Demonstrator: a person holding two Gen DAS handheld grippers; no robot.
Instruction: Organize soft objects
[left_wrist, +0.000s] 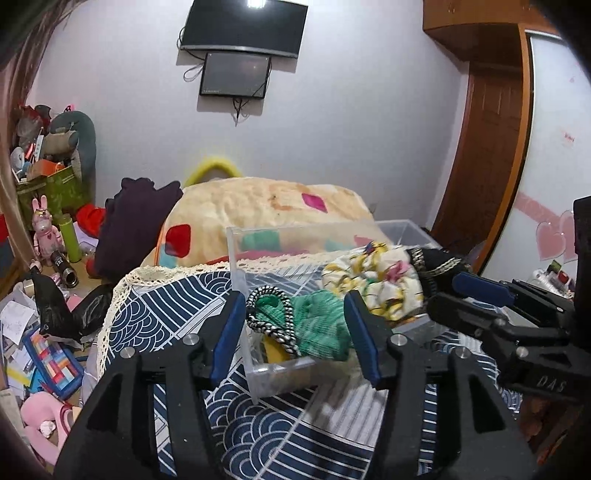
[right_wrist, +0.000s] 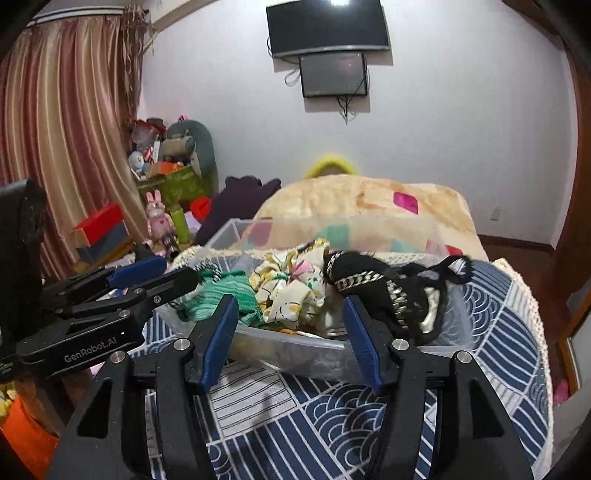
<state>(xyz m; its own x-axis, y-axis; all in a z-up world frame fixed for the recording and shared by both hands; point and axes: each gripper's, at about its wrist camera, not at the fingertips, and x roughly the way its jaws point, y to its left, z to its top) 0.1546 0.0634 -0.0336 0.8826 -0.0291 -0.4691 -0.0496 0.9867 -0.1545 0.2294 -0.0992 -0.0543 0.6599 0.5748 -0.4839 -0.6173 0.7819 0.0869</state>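
A clear plastic box (left_wrist: 236, 254) (right_wrist: 317, 350) stands on the blue wave-patterned cloth (left_wrist: 155, 314) (right_wrist: 332, 424). It holds a green knitted piece with black-and-white cord trim (left_wrist: 317, 317) (right_wrist: 221, 291), a floral yellow-and-white fabric (left_wrist: 373, 280) (right_wrist: 291, 288) and a black garment with chain trim (left_wrist: 436, 262) (right_wrist: 384, 295) that drapes over the right rim. My left gripper (left_wrist: 295, 321) (right_wrist: 166, 275) is open and empty in front of the box's near-left corner. My right gripper (right_wrist: 291, 328) (left_wrist: 447, 291) is open and empty at the box's front wall.
A cream blanket with coloured patches (left_wrist: 266, 206) (right_wrist: 369, 203) lies behind the box. A dark purple garment (left_wrist: 129, 225) (right_wrist: 236, 203) lies at the left. Toys, papers and boxes (left_wrist: 44, 332) clutter the floor at the left. A curtain (right_wrist: 62, 129) hangs left; a wardrobe (left_wrist: 491, 147) stands right.
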